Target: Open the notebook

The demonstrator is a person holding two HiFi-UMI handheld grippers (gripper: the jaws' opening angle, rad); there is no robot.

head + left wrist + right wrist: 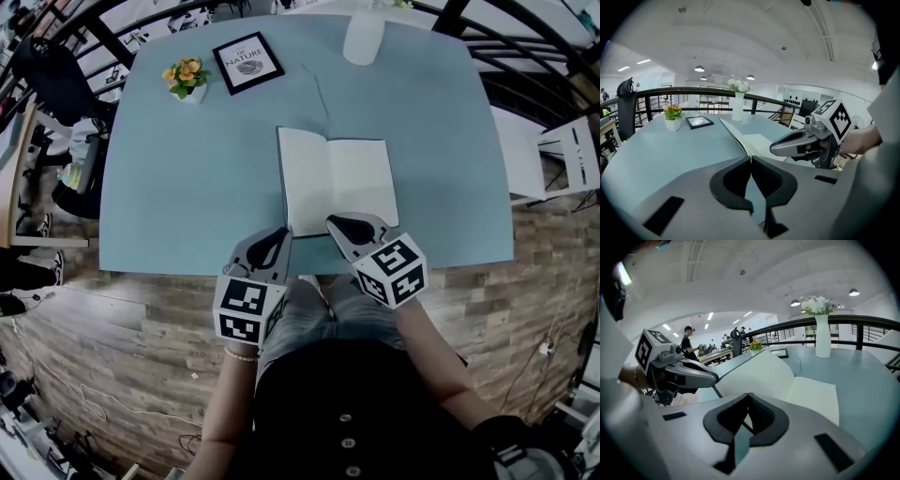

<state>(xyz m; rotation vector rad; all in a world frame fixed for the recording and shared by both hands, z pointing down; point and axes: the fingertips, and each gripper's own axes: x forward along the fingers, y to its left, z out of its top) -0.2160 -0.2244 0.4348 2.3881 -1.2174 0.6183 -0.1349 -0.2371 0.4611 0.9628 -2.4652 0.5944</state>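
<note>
The notebook (337, 178) lies open on the blue table (187, 187), blank white pages up, its left page curving upward (764, 369). My left gripper (282, 232) is at the notebook's near left corner, jaws shut with nothing between them (751, 159). My right gripper (331, 222) rests at the near edge by the spine, also shut and empty (749, 395). Each gripper shows in the other's view: the right gripper (797, 143) over the pages, the left gripper (689, 373) beside the left page. Whether either tip touches the paper is not clear.
At the table's far side stand a small flower pot (187, 80), a framed picture (247, 63) and a white vase (363, 37). A black railing (693, 91) runs behind. A white chair (572, 155) is at the right. The table's near edge is just under both grippers.
</note>
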